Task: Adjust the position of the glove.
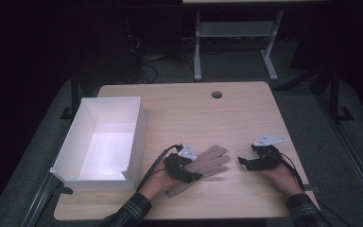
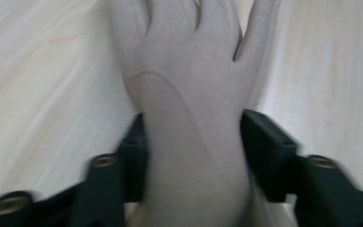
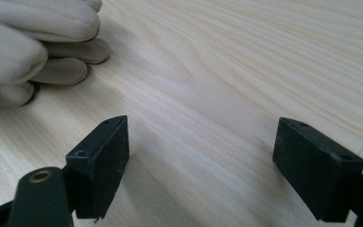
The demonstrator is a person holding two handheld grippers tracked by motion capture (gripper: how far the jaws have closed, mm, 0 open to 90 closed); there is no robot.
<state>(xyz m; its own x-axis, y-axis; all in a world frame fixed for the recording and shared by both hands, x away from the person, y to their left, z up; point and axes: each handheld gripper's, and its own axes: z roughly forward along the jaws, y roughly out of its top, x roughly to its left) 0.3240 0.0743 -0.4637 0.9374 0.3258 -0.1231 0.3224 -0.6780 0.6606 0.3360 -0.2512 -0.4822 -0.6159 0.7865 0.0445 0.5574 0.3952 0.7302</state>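
Note:
A beige fabric glove [image 1: 212, 160] lies flat on the wooden table [image 1: 194, 109], fingers pointing away to the right. My left gripper [image 1: 190, 169] grips it at the wrist; in the left gripper view the glove [image 2: 189, 94] runs up between the two black jaws, whose pads [image 2: 264, 151] press against both sides of the cuff. My right gripper [image 1: 244, 162] rests to the right of the glove, pointing left at it. In its own view the right gripper [image 3: 201, 165] stands open over bare wood, with the glove's fingertips [image 3: 38, 42] at the upper left.
An open white box [image 1: 137, 123] stands on the left side of the table, close to my left hand. A round cable hole [image 1: 216, 94] sits near the far edge. Beyond the table are a dark floor and another table's legs [image 1: 197, 42].

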